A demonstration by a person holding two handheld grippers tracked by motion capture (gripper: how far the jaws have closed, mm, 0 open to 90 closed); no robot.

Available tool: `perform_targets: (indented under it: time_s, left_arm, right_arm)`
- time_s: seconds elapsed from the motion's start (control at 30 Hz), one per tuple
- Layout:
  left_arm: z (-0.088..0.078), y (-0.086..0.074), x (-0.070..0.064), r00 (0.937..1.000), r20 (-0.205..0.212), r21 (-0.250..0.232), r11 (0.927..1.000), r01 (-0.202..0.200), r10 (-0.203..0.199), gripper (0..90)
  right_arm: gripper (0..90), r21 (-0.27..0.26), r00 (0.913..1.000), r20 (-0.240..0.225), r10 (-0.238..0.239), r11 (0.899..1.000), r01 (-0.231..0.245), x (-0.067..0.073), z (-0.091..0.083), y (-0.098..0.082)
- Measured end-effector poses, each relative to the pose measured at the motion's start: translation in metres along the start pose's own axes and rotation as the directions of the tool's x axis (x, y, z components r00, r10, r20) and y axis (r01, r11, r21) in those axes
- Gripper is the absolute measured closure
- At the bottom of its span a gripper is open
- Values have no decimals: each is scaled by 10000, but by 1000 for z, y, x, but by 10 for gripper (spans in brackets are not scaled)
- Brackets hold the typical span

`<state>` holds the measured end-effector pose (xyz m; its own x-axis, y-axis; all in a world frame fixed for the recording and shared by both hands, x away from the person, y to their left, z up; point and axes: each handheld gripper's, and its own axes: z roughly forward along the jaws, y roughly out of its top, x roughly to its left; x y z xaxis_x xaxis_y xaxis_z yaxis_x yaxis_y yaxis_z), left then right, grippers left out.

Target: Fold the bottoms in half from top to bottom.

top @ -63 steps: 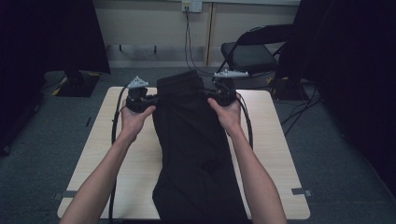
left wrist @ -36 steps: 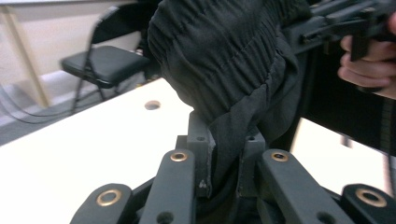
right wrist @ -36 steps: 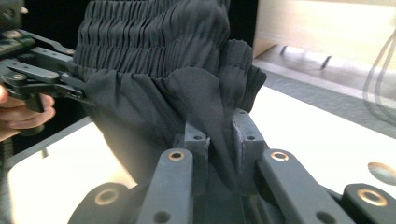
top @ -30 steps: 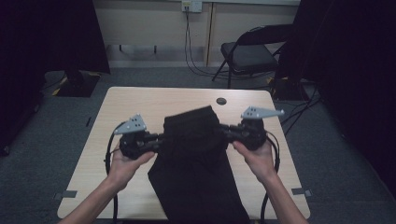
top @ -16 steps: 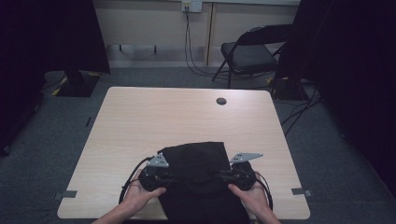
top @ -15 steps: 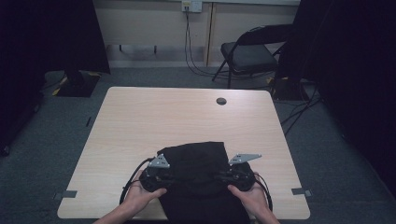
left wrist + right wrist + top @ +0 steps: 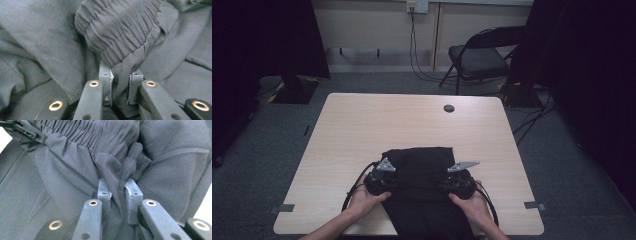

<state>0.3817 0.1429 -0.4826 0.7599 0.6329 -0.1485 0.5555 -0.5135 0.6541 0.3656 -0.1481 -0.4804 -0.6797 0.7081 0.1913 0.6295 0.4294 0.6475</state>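
Pale wooden table (image 7: pixel 362 130), grey carpet around it, folding chair (image 7: pixel 479 57) behind. Black elastic-waisted fabric garment (image 7: pixel 424 175) lies folded at the near edge, hanging over. Left gripper (image 7: pixel 392 181) pinches fabric at its left side; right gripper (image 7: pixel 447 184) pinches the right side. Both jaws narrow, clamped on cloth.

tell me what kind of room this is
Probably a lab or studio set up for recording, not a home: a bare wooden table on grey carpet, dark curtains at the sides, a folding chair, and cables hanging from a wall socket.
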Motion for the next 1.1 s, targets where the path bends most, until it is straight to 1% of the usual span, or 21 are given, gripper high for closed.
perform_targets:
  time_s: [0.03,0.1,0.17,0.2,0.3,0.33,0.4,0.47,0.5,0.57,0.63,0.67,0.7,0.73,0.8,0.87,0.9,0.97,1.03,1.07,1.1]
  left_arm:
    - [2,3,6,9999,-104,-109,9999,114,-115,787]
    - [6,9,16,9994,-322,-162,9998,131,-136,788]
    - [10,15,28,9979,-540,-311,9990,336,-353,787]
    - [12,18,33,9969,-703,-321,9989,329,-351,787]
    - [19,27,50,9922,-1120,-523,9974,491,-547,787]
    - [21,29,55,9897,-1206,-676,9953,689,-767,787]
    - [23,34,64,9868,-1388,-685,9948,748,-838,787]
    - [26,38,73,9816,-1508,-925,9903,1038,-1170,786]
    - [27,39,77,9810,-1587,-917,9909,980,-1117,786]
    - [30,43,86,9766,-1628,-1123,9860,1233,-1406,786]
    - [31,46,92,9736,-1764,-1162,9853,1253,-1446,785]
    - [32,48,93,9702,-1852,-1118,9842,1372,-1563,784]
    - [33,50,93,9675,-1996,-1104,9846,1353,-1553,784]
    - [34,51,93,9671,-2065,-1069,9859,1289,-1488,786]
    - [32,52,96,9678,-1846,-1240,9809,1498,-1711,791]
    - [26,52,98,9685,-1530,-1634,9716,1710,-1962,800]
    - [24,53,97,9699,-1459,-1691,9709,1695,-1947,802]
    - [15,57,92,9776,-1332,-1943,9716,1354,-1629,804]
    - [3,62,86,9829,-1154,-2279,9669,1147,-1438,805]
    - [-3,66,83,9837,-1112,-2542,9610,1091,-1411,806]
    - [-10,69,80,9862,-1096,-2673,9593,913,-1244,806]
  right_arm:
    - [775,-49,9999,107,1,10000,-1,-2,4,5]
    - [775,-88,9997,210,100,9999,-99,-7,10,12]
    - [776,-153,9993,316,181,9997,-176,-13,17,22]
    - [776,-196,9989,382,256,9995,-248,-16,21,27]
    - [777,-357,9972,622,409,9986,-388,-26,34,42]
    - [777,-380,9966,683,454,9984,-429,-29,37,47]
    - [777,-431,9949,851,541,9978,-505,-32,44,55]
    - [777,-394,9930,1008,615,9976,-578,-36,51,66]
    - [777,-394,9922,1072,639,9974,-600,-38,54,71]
    - [777,-396,9907,1154,719,9969,-678,-42,60,78]
    - [777,-435,9897,1174,822,9960,-776,-46,65,85]
    - [777,-482,9892,1166,893,9953,-842,-48,67,88]
    - [777,-530,9883,1213,930,9948,-871,-50,69,90]
    - [777,-523,9874,1257,960,9946,-901,-52,71,93]
    - [776,-428,9869,1198,1080,9937,-1036,-56,73,99]
    - [774,-385,9875,1270,938,9952,-896,-56,72,101]
    - [774,-503,9875,1250,963,9946,-907,-55,69,101]
    - [775,-654,9892,1200,842,9949,-767,-53,63,102]
    - [778,-1010,9908,1001,908,9916,-806,-52,52,104]
    - [779,-1215,9915,930,906,9894,-791,-51,46,106]
    - [780,-1438,9923,814,930,9863,-806,-50,39,108]
